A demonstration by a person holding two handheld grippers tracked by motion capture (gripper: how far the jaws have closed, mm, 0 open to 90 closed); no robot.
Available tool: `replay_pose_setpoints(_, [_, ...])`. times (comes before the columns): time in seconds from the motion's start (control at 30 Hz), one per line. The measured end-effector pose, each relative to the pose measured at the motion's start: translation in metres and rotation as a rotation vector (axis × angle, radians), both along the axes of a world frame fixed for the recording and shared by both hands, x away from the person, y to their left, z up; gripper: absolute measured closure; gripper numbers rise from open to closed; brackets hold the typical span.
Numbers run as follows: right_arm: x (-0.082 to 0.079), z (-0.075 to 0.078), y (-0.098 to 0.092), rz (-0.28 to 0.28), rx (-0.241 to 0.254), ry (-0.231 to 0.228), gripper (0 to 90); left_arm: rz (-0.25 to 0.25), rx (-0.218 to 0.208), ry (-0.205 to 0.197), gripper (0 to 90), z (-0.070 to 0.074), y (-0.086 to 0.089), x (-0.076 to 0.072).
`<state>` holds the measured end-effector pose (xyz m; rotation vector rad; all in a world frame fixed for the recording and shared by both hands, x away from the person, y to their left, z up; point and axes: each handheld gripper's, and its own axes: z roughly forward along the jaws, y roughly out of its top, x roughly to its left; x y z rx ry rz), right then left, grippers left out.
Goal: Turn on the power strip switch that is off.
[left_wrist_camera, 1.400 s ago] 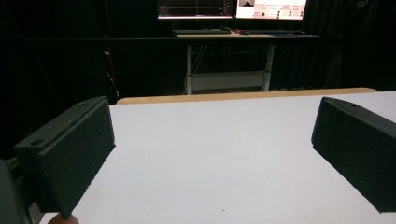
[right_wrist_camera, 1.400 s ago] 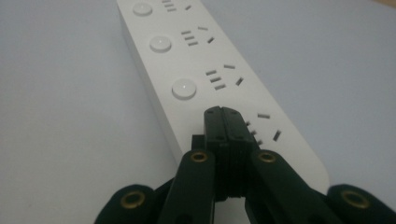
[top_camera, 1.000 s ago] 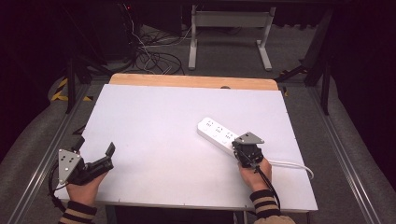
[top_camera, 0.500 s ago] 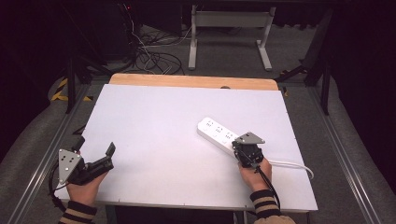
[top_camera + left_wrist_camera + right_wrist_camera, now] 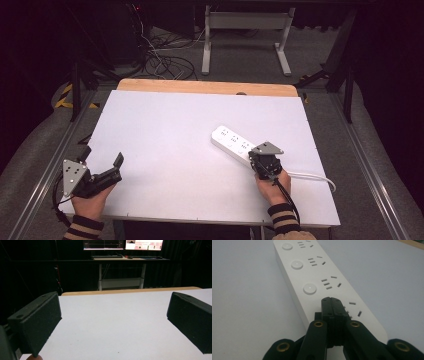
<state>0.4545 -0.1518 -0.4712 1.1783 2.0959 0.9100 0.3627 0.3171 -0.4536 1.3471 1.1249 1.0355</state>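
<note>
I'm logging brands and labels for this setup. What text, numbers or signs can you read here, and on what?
No text reads anywhere.
Power strip: no brand or lettering shows, just round buttons and socket slots.
Monitors behind the table, in the left gripper view: bright screen content, too small and blurred to read.
Yellow-black hazard tape on the floor: a striped warning mark, no words.
Grippers and table: no labels show.

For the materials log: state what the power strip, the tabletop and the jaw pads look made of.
Power strip: likely moulded plastic, smooth white, soft sheen, rounded edges.
Tabletop: matte white sheet, perhaps laminate, over a wood-coloured far edge.
Jaw pads: black, finely grainy, dull; probably rubber or foam.
</note>
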Motion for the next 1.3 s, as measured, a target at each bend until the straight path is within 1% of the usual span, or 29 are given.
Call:
replay_pose_setpoints(0.2, [-0.0001, -0.0003, 0.0005, 0.0, -0.003, -0.005, 90.0, 0.002, 0.001, -0.002, 0.0, 0.0001, -0.0002, -0.0001])
replay_pose_setpoints(0.37, [0.0017, 0.001, -0.001, 0.0, 0.01, 0.008, 90.0, -0.003, 0.003, -0.001, 0.0, 0.0006, -0.0001, 0.0])
replay_pose_setpoints(0.47, [0.002, 0.0017, -0.0014, -0.001, 0.015, 0.006, 90.0, -0.009, 0.003, 0.005, 0.0, 0.0002, -0.0009, 0.0007])
replay_pose_setpoints(0.6, [0.0028, 0.0021, -0.0018, -0.005, 0.019, 0.009, 90.0, -0.009, 0.008, 0.005, 0.0, -0.0001, -0.0012, 0.001])
replay_pose_setpoints(0.77, [0.0024, 0.0019, -0.0013, -0.006, 0.015, 0.006, 90.0, -0.01, -0.001, 0.005, 0.0, -0.0001, -0.0012, 0.001])
replay_pose_setpoints(0.87, [0.0024, 0.0018, -0.0014, -0.007, 0.016, 0.006, 90.0, -0.009, 0.007, 0.005, 0.0, -0.0001, -0.0012, 0.0011])
replay_pose_setpoints(1.3, [0.0021, 0.0019, -0.0009, -0.003, 0.01, 0.003, 90.0, -0.009, 0.003, 0.005, 0.1, -0.0003, -0.0014, 0.0013])
